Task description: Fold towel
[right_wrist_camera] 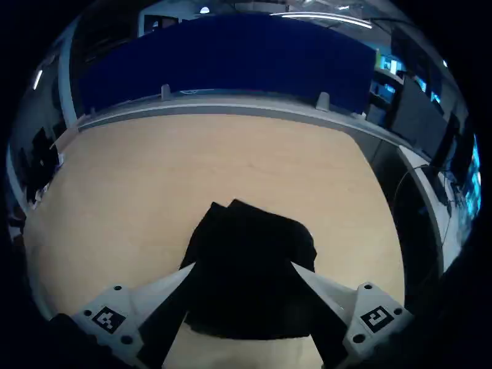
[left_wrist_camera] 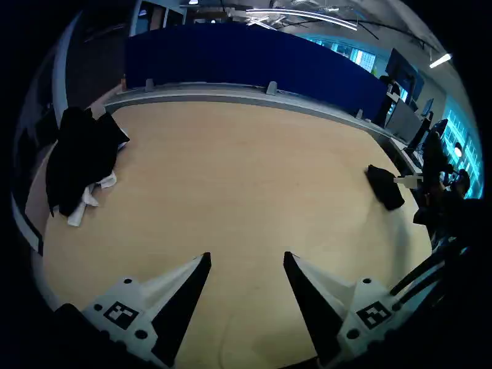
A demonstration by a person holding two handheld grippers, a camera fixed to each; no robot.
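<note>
A folded black towel [right_wrist_camera: 249,240] lies flat on the light wooden table [right_wrist_camera: 184,178], near its right side. My right gripper [right_wrist_camera: 243,267] is open, one finger on each side of the towel's near part, and the cloth fills the gap between them. From the left gripper view the same towel [left_wrist_camera: 384,186] is a small dark bundle at the far right, with a white finger [left_wrist_camera: 409,180] of the right gripper at its edge. My left gripper [left_wrist_camera: 246,258] hangs open over bare table [left_wrist_camera: 246,172], holding nothing.
A heap of black and white cloths [left_wrist_camera: 83,160] sits at the table's left edge. A blue partition [left_wrist_camera: 246,58] on a grey rail [left_wrist_camera: 246,95] closes the far side. Desks with monitors [left_wrist_camera: 403,77] stand beyond the right edge.
</note>
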